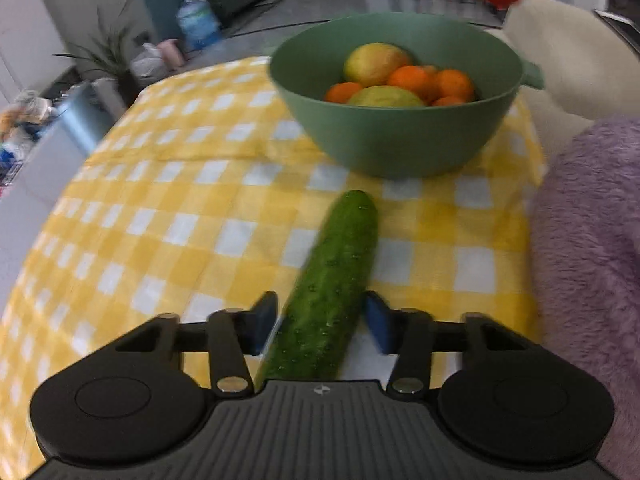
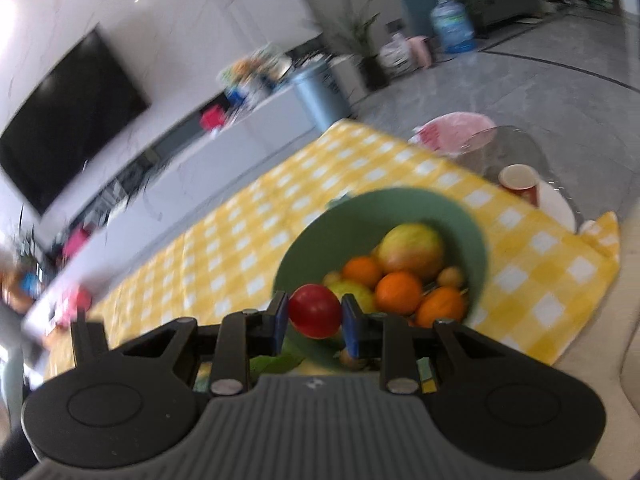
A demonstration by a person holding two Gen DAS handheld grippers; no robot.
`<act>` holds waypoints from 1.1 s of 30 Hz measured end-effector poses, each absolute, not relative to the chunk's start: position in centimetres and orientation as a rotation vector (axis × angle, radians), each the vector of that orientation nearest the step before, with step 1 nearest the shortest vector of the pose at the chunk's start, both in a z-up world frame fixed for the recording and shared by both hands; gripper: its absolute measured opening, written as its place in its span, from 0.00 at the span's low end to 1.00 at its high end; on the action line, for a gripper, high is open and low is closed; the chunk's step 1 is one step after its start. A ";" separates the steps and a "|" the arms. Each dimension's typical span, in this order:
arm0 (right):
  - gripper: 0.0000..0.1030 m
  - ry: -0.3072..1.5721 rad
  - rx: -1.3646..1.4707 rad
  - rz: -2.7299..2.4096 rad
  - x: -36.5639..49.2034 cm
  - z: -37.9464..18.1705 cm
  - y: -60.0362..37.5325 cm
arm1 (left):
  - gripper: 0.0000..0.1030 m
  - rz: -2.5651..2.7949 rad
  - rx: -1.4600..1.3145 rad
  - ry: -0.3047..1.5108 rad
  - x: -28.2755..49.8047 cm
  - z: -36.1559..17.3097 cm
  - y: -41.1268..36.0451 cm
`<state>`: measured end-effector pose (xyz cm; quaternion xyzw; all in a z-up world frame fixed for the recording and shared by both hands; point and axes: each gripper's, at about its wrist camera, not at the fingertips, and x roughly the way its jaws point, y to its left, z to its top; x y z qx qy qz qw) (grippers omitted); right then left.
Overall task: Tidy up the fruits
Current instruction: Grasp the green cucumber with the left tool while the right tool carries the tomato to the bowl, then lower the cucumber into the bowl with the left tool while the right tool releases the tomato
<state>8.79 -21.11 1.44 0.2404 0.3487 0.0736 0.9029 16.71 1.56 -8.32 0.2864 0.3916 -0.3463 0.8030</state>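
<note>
A dark green cucumber (image 1: 340, 248) lies lengthwise between the blue pads of my left gripper (image 1: 320, 312), which is shut on it just above the yellow checked cloth (image 1: 180, 200). Beyond its tip stands a green bowl (image 1: 400, 140) holding oranges (image 1: 412, 80) and yellow-green fruit (image 1: 376, 62). In the right wrist view my right gripper (image 2: 314, 314) is shut on a round red fruit (image 2: 314, 310), held at the near rim of the green bowl (image 2: 476, 240). Oranges (image 2: 398, 292), a large yellow-red fruit (image 2: 412, 250) and small brown fruits (image 2: 450, 278) fill the bowl.
A fuzzy purple blanket (image 1: 592, 260) borders the cloth on the right, with a cream cushion (image 1: 568, 60) behind it. A red paper cup (image 2: 518, 184) and a pink item (image 2: 456, 132) stand on a glass surface past the bowl. A green leaf (image 2: 276, 362) lies under the right gripper.
</note>
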 end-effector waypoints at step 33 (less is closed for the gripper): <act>0.42 0.841 0.593 0.029 11.0 -3.1 -24.1 | 0.42 -0.581 -0.022 0.643 16.3 3.1 4.0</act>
